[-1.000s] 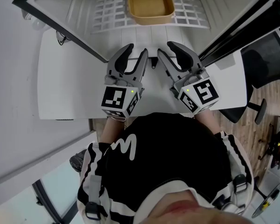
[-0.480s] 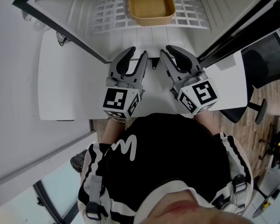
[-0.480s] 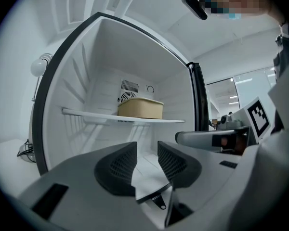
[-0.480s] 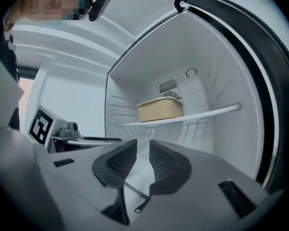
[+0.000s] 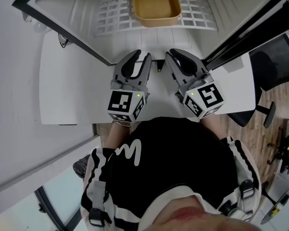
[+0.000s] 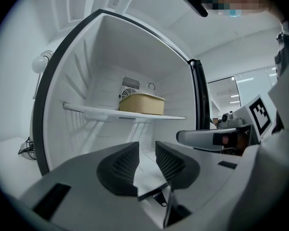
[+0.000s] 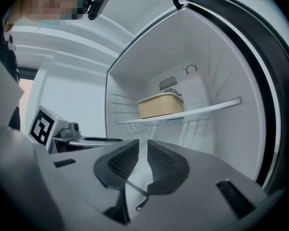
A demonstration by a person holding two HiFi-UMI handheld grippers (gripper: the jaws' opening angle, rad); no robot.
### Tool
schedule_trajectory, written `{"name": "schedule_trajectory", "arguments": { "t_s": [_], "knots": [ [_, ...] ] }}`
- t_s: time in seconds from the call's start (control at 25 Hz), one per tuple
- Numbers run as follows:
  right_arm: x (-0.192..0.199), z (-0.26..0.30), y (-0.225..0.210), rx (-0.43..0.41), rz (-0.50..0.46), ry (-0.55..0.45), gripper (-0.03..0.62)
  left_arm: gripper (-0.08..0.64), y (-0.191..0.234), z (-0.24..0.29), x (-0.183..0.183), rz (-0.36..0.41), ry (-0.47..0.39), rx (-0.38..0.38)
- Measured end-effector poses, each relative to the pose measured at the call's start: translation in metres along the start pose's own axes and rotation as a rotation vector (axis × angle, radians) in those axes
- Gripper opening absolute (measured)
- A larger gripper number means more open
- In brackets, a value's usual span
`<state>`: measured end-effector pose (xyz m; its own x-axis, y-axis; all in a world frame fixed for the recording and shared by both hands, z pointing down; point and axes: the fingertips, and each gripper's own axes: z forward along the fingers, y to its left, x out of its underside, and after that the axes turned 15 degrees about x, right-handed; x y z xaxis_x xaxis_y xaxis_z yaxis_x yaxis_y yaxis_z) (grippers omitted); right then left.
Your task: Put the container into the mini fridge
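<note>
A tan open-topped container (image 5: 155, 4) stands on the white wire shelf (image 5: 111, 13) inside the open mini fridge. It also shows in the left gripper view as the container (image 6: 141, 104) and in the right gripper view as the container (image 7: 161, 105). My left gripper (image 5: 140, 57) and right gripper (image 5: 176, 55) hover side by side over the white table, just in front of the fridge opening and well short of the container. Both pairs of jaws are closing. A narrow gap still shows in the left gripper (image 6: 147, 148) and the right gripper (image 7: 143, 147), with nothing between the pads.
The fridge's dark-edged door (image 5: 250, 28) stands open to the right. The white table (image 5: 72, 90) carries the fridge. A black office chair (image 5: 274, 66) stands at the right on the wooden floor. A small cable end (image 5: 62, 40) lies at the fridge's left.
The jaws of both grippers have narrowed, the right pair more than the left. Both grippers have stayed nearly in place in front of the fridge. The container has not moved.
</note>
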<state>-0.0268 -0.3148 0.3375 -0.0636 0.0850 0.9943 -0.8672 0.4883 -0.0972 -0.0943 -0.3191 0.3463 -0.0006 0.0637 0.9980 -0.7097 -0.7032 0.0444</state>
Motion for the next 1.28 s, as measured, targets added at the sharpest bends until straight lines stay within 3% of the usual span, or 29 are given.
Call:
{"name": "schedule_trajectory", "arguments": {
  "t_s": [1.28],
  "knots": [
    [0.017,0.003,-0.001,-0.002,0.019,0.052,0.017,0.02,0.002,0.001,0.012,-0.025,0.015,-0.022]
  ]
}}
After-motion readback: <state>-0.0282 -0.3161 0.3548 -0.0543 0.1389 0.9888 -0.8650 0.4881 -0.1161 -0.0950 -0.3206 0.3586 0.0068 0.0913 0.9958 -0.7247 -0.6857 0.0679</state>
